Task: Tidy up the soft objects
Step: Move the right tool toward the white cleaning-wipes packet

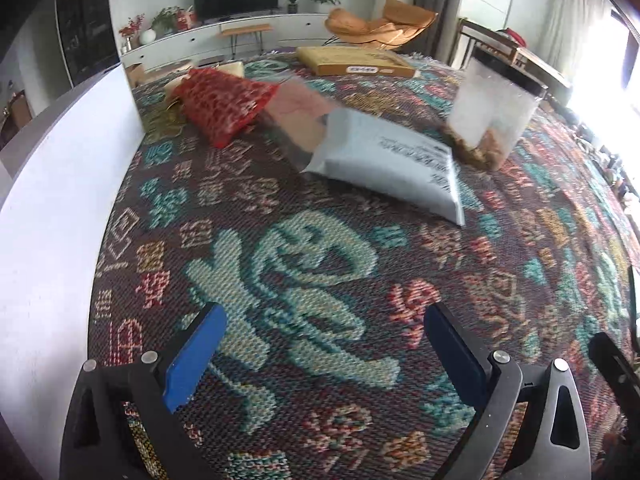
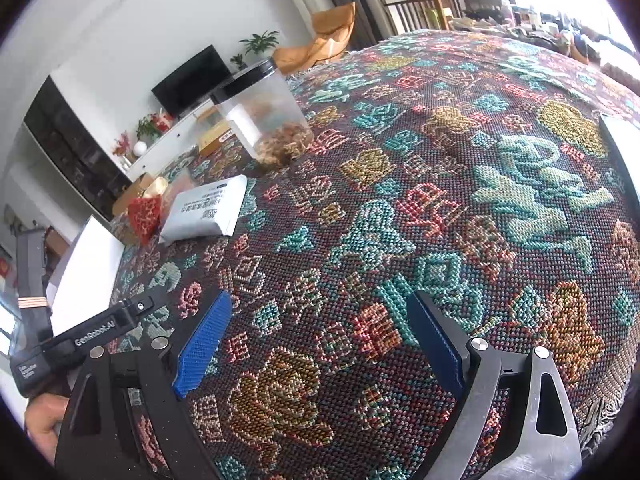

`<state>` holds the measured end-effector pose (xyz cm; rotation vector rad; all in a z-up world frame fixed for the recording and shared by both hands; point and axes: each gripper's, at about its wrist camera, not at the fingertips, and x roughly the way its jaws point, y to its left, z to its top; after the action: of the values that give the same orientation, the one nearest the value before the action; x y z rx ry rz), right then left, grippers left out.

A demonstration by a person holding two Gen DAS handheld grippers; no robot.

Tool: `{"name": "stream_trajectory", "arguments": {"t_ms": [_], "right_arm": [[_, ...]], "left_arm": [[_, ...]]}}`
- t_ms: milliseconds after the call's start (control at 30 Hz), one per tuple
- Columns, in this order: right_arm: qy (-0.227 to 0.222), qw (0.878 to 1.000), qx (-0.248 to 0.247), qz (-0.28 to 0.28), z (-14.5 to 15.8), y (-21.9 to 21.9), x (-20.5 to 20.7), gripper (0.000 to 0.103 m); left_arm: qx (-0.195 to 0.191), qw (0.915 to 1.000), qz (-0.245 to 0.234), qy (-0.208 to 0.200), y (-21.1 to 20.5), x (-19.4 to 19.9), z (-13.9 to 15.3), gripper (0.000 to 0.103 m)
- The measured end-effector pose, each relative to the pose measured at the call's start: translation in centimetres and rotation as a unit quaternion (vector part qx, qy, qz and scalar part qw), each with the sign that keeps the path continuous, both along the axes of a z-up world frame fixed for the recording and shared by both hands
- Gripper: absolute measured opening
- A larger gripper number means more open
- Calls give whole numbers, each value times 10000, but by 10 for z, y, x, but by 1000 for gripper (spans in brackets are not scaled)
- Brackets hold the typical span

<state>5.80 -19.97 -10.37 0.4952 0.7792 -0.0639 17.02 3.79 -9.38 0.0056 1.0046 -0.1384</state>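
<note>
Both grippers empty, jaws spread wide over the patterned tablecloth (image 1: pixel 304 272): left gripper (image 1: pixel 324 340), right gripper (image 2: pixel 320 334). Landmark: grey soft pouch (image 1: pixel 392 164), lying flat mid-table, well ahead of both. Red mesh bag (image 1: pixel 228 106) just behind-left of the pouch, a translucent pinkish bag (image 1: pixel 298 114) between them, touching the pouch. Clear jar with black lid (image 1: pixel 492 104) stands upright right of the pouch, near but apart. Flat cardboard box (image 1: pixel 356 62) well beyond it. White panel (image 1: pixel 60 208) left of the pouch, at table edge.
</note>
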Motion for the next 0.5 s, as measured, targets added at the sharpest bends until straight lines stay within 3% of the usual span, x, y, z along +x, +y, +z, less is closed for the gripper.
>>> {"name": "stream_trajectory", "arguments": {"t_ms": [133,500], "right_arm": [[52,10000,10,62,-3,3,2,91],[264,9993,-96,228,-11,15,9,91]], "left_arm": [[305,9993,-8,-205,2,-7,-16,102],[175,9995,-62,-248,5,-5,-19,103]]}}
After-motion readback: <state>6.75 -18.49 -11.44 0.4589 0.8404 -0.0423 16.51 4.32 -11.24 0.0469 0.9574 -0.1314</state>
